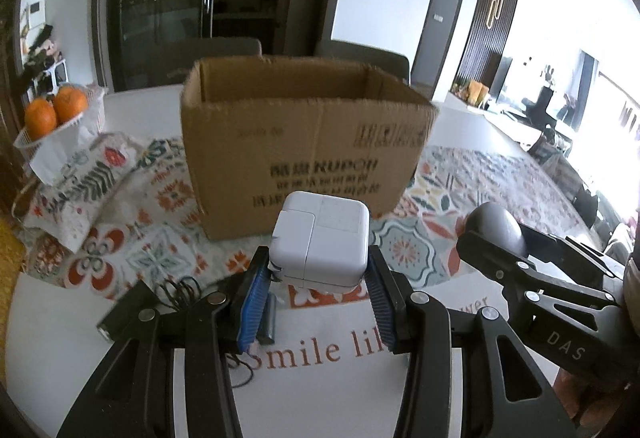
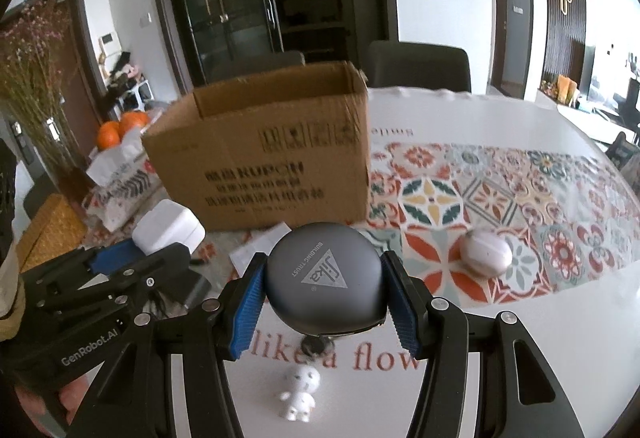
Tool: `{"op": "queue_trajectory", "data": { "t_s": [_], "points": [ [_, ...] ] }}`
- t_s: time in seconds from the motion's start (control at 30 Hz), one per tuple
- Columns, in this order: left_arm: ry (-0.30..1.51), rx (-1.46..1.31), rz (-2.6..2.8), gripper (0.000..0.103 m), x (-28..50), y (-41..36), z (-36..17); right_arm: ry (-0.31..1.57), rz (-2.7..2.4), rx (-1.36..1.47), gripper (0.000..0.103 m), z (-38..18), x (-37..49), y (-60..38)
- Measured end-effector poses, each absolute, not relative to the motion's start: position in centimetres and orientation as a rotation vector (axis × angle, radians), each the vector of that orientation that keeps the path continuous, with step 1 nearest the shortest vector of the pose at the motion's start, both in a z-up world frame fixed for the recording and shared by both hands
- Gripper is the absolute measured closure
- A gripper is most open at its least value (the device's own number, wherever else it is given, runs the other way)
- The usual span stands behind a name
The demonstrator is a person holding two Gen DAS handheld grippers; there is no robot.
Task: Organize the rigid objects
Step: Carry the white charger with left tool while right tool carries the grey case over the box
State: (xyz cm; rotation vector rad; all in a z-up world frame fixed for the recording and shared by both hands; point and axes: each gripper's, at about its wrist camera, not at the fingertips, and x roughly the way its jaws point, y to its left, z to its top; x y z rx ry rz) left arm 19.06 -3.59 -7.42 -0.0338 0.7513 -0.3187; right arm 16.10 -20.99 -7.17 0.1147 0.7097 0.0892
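Note:
My left gripper (image 1: 318, 274) is shut on a white power adapter (image 1: 320, 240), held above the table in front of an open cardboard box (image 1: 304, 142). My right gripper (image 2: 324, 292) is shut on a rounded grey case with a triangle logo (image 2: 324, 282). The same box (image 2: 264, 158) stands just beyond it. In the left wrist view the grey case (image 1: 496, 228) shows at the right. In the right wrist view the adapter (image 2: 168, 232) shows at the left in the other gripper.
On the patterned tablecloth (image 2: 500, 198) lie a white oval object (image 2: 486, 252), a small white figurine (image 2: 298, 392), a dark flat device with a cable (image 1: 128, 312) and a small battery (image 1: 269, 322). Oranges in a white basket (image 1: 56, 108) sit far left, beside a folded floral cloth (image 1: 84, 178).

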Motion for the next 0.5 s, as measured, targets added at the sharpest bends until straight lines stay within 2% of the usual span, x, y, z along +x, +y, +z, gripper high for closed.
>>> {"op": "queue_trajectory", "data": {
  "t_s": [0.5],
  "points": [
    [0.661,-0.035,-0.303,0.057,19.9,-2.0,-3.2,0.614,0.117,0.108,0.046,-2.6,17.0,-19.4]
  ]
}}
